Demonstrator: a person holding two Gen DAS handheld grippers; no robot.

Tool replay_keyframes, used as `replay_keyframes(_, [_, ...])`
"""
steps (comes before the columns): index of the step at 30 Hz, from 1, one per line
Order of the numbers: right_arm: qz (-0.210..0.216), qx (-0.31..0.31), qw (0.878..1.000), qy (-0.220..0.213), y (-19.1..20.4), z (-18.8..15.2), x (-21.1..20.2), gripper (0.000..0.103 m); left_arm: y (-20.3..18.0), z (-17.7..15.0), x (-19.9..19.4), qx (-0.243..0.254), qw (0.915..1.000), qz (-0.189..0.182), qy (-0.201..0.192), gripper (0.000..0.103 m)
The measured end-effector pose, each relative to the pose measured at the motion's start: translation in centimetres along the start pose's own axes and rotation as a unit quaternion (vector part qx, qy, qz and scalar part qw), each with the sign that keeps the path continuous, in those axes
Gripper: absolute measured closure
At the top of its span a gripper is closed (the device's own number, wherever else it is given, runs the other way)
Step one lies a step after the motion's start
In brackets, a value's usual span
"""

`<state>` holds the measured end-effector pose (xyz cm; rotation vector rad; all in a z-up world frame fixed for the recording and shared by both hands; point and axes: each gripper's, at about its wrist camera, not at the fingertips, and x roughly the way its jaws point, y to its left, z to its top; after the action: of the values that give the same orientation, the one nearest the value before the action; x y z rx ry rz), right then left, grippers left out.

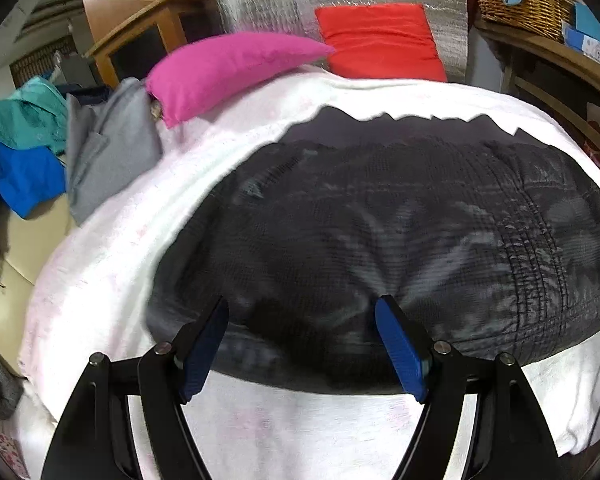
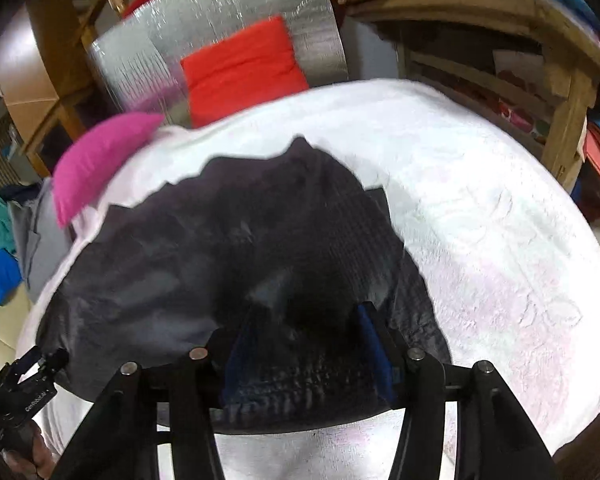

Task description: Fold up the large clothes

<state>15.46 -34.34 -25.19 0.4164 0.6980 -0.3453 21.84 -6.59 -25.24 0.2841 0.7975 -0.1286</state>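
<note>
Dark checked fabric garment [image 1: 380, 220] lies on white fleecy blanket [image 1: 120, 260]; L gripper [image 1: 300, 320] released over near hem, R gripper [image 2: 304, 328] straddles bunched fabric, grip unclear.

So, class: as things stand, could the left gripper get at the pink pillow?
Probably yes. The left gripper stands open over the near edge of the dark garment, and only that garment and the white blanket lie between it and the pink pillow, though it is a long reach.
</note>
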Motion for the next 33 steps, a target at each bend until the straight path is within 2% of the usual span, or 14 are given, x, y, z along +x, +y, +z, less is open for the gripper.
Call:
replay_keyframes(2, [-0.035, -0.018, 0.999, -0.009, -0.2, -0.4, -0.3, 0.047, 1.4, 0.1, -0.8, -0.004, 0.9997, 0.02, -0.015, 0.026])
replay_keyframes(5, [-0.029, 0.011, 0.999, 0.025, -2.0, -1.0, 1.4, 0.046, 4.4, 0.2, -1.3, -0.024, 0.9981, 0.049, -0.026, 0.026])
replay_keyframes(7, [-0.018, 0.028, 0.998, 0.052, -3.1, -1.9, 2.4, 0.042, 6.5, 0.1, -0.1, -0.036, 0.9967, 0.073, -0.007, 0.026])
replay_keyframes(8, [-0.013, 0.032, 0.998, 0.043, -3.2, -2.1, 2.4, 0.041, 7.2, -0.2, 1.4, -0.034, 0.9957, 0.083, 0.021, 0.026])
replay_keyframes(9, [-0.011, 0.031, 0.999, 0.039, -3.1, -2.2, 2.0, 0.039, 7.6, -0.7, 3.2, -0.024, 0.9946, 0.084, 0.056, 0.026])
replay_keyframes(10, [-0.003, 0.026, 0.999, 0.041, -2.9, -2.0, 1.7, 0.036, 7.7, -1.1, 4.3, -0.016, 0.9944, 0.075, 0.073, 0.024])
replay_keyframes(11, [0.001, 0.021, 0.999, 0.04, -2.9, -1.7, 1.3, 0.034, 7.8, -1.5, 4.5, -0.013, 0.995, 0.068, 0.072, 0.024])
replay_keyframes(13, [0.004, 0.023, 0.999, 0.026, -3.4, -1.5, 0.2, 0.034, 7.6, -1.6, 3.4, 0.0, 0.9959, 0.078, 0.046, 0.024])
replay_keyframes(16, [0.013, 0.057, 0.998, 0.015, -5.1, -0.8, -0.1, 0.029, 7.3, -1.5, 2.4, 0.018, 0.9952, 0.092, 0.026, 0.024])
replay_keyframes(18, [0.017, 0.087, 0.996, 0.021, -6.1, -0.5, 0.7, 0.027, 7.7, -1.5, 2.1, 0.01, 0.9965, 0.08, 0.021, 0.024])
replay_keyframes(21, [0.026, 0.118, 0.991, 0.05, -7.6, -0.9, 1.9, 0.027, 8.3, -1.4, 2.2, 0.006, 0.9956, 0.092, 0.017, 0.024])
replay_keyframes(25, [0.095, 0.173, 0.977, 0.083, -8.8, -1.5, 4.1, 0.027, 9.1, -1.4, 1.8, -0.007, 0.9952, 0.097, 0.013, 0.024])
replay_keyframes(26, [0.1, 0.178, 0.975, 0.086, -8.7, -1.5, 4.5, 0.024, 9.3, -1.4, 1.6, -0.009, 0.995, 0.099, 0.012, 0.024])
replay_keyframes(33, [0.114, 0.191, 0.972, 0.074, -8.6, -1.4, 3.9, 0.023, 10.4, -1.5, 1.6, -0.014, 0.9945, 0.103, 0.008, 0.024])
